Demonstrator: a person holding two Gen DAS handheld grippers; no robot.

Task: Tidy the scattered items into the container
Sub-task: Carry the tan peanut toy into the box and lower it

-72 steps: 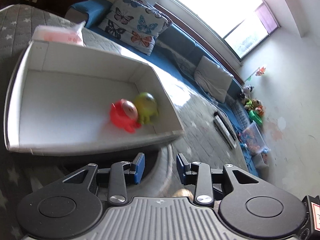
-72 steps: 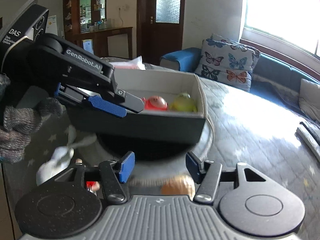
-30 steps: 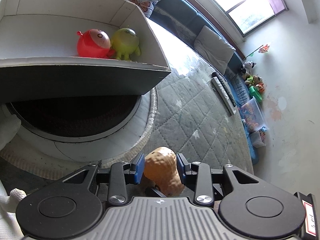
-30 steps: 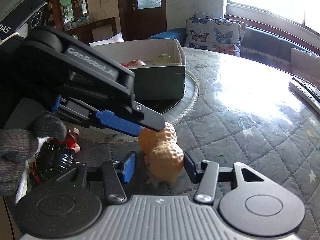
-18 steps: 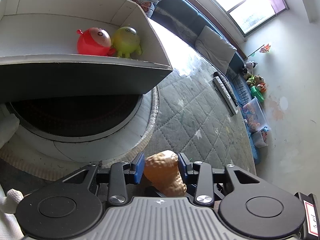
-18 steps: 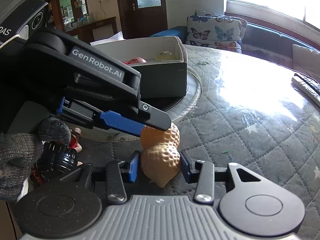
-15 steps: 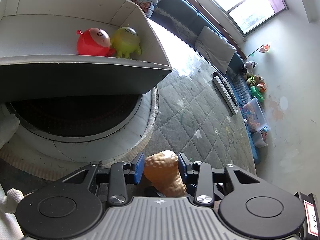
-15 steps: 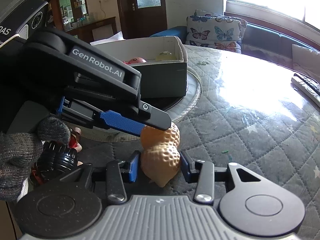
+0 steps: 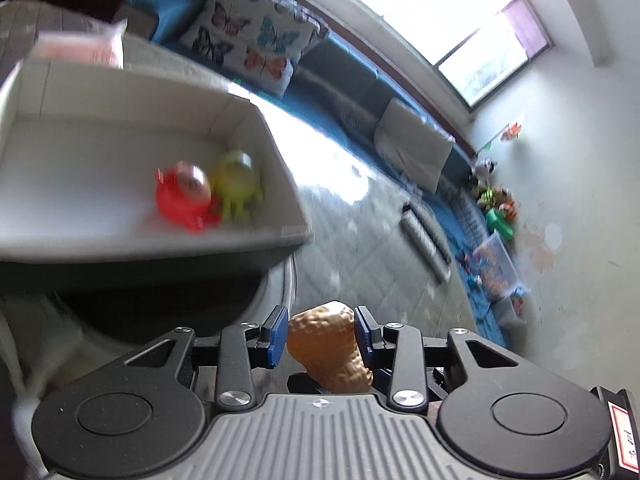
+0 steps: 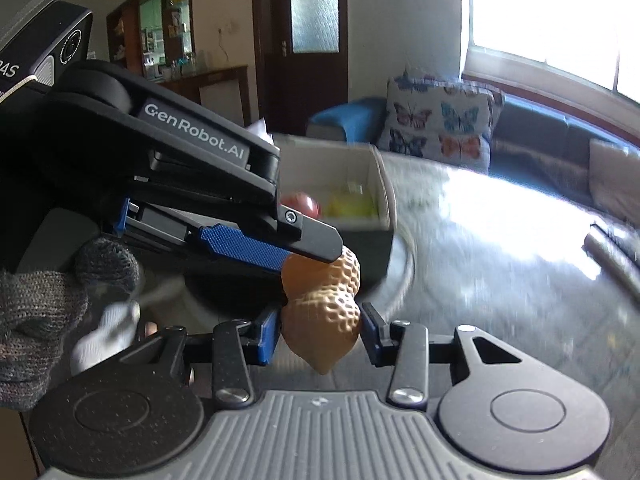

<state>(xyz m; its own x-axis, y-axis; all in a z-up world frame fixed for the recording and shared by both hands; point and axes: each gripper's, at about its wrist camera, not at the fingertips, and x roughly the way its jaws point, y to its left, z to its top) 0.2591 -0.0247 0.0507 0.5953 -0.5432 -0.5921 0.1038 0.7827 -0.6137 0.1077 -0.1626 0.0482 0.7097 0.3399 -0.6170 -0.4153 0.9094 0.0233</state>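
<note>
1 peanut toy (image 10: 320,312) clamped by both L gripper (image 9: 320,334) & R gripper (image 10: 318,334); 2 toys in box (image 9: 288,184).

Ahead of the claw, a bright window (image 9: 432,20) lights a blue sofa (image 9: 344,80). A butterfly cushion (image 10: 436,124) leans there beside a dark wooden door (image 10: 308,40).

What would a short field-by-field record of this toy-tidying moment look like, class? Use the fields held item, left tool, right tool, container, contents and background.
held item: peanut toy, off the table, gripped by both tools
left tool: left gripper, fingers shut on the peanut
right tool: right gripper, fingers shut on its lower lobe
container: white box, open top
contents: red toy touching green toy, near the right wall
background: butterfly cushion, blurred
</note>
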